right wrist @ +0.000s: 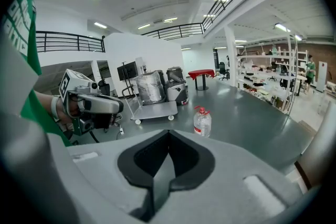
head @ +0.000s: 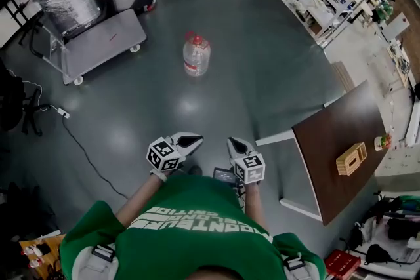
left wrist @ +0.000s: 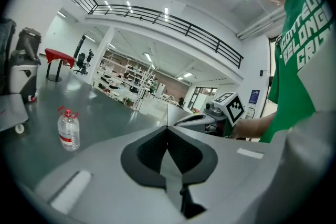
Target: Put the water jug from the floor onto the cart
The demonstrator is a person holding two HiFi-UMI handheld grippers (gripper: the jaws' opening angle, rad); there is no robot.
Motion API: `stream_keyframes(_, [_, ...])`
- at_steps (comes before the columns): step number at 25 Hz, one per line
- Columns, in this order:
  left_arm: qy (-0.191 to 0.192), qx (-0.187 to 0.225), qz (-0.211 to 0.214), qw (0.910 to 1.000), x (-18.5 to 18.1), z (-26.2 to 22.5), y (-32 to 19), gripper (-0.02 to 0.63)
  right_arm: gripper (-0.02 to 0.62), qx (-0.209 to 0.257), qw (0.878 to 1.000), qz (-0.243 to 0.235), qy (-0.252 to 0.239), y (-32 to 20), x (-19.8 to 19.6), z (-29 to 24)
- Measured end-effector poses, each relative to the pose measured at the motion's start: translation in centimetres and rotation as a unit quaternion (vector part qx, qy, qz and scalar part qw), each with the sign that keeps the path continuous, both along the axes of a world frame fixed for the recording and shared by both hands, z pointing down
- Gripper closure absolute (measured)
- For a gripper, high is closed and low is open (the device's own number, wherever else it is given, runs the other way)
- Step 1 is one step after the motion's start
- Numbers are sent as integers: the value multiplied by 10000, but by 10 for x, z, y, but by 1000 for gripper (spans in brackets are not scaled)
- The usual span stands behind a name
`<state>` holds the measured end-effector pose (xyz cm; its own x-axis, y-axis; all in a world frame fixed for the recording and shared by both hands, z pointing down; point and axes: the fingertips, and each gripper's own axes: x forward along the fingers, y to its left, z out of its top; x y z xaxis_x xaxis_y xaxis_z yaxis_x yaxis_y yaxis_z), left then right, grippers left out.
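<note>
The clear plastic water jug with red cap (head: 196,54) stands upright on the floor (head: 262,62) near the flat grey cart (head: 108,39). It is probably heavy and slick, best taken by its red neck handle. The left hand-held gripper (head: 186,141) and right hand-held gripper (head: 237,144) are closed and empty.

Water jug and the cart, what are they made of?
Water jug: probably clear, shiny plastic; you can see through it, and its cap is red. Cart: likely painted grey metal, dull finish, judging by its flat deck and thin tube handle.
</note>
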<state>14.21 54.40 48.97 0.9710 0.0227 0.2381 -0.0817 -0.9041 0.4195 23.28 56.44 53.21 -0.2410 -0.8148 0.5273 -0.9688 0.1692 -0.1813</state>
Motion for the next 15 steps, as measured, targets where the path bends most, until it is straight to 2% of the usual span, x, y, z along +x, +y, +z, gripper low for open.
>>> stream_keyframes(6, [-1, -93, -71, 9999, -28, 10, -5, 601, 609, -14, 9999, -141, 79, -1, -16, 0])
stream_keyframes(15, [320, -138, -84, 9994, -29, 0, -15, 598, 609, -40, 9995, -271, 159, -9, -28, 2])
